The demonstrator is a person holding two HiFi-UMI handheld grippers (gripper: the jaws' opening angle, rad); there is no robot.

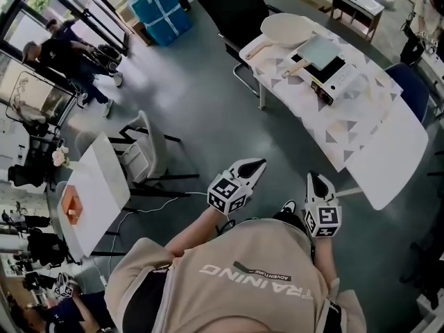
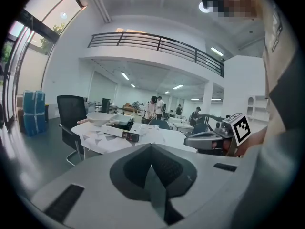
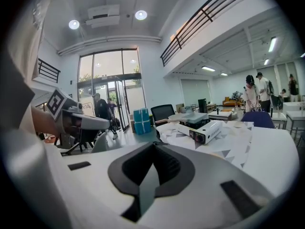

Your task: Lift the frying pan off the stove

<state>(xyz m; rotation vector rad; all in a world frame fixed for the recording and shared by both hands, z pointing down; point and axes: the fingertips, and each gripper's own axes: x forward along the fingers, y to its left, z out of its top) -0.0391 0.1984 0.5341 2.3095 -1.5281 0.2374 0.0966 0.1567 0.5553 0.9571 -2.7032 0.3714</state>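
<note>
A square grey frying pan (image 1: 318,53) with a wooden handle sits on a white portable stove (image 1: 331,82) on the patterned table (image 1: 361,137) at the upper right. Beside it lies a round beige pan (image 1: 284,30). Both grippers are held close to the person's body, well short of the table. My left gripper (image 1: 262,162) is shut and empty, and my right gripper (image 1: 311,177) looks shut with nothing in it. The left gripper view shows the stove (image 2: 125,133) far beyond the closed jaws. In the right gripper view the stove (image 3: 206,130) and the pan (image 3: 193,119) are also distant.
A black office chair (image 1: 236,9) stands behind the table's far end and a blue chair (image 1: 409,89) at its right. Blue boxes (image 1: 161,9) sit on the floor. A small white table (image 1: 97,186) and a white chair (image 1: 149,151) stand to the left. People are at the far left.
</note>
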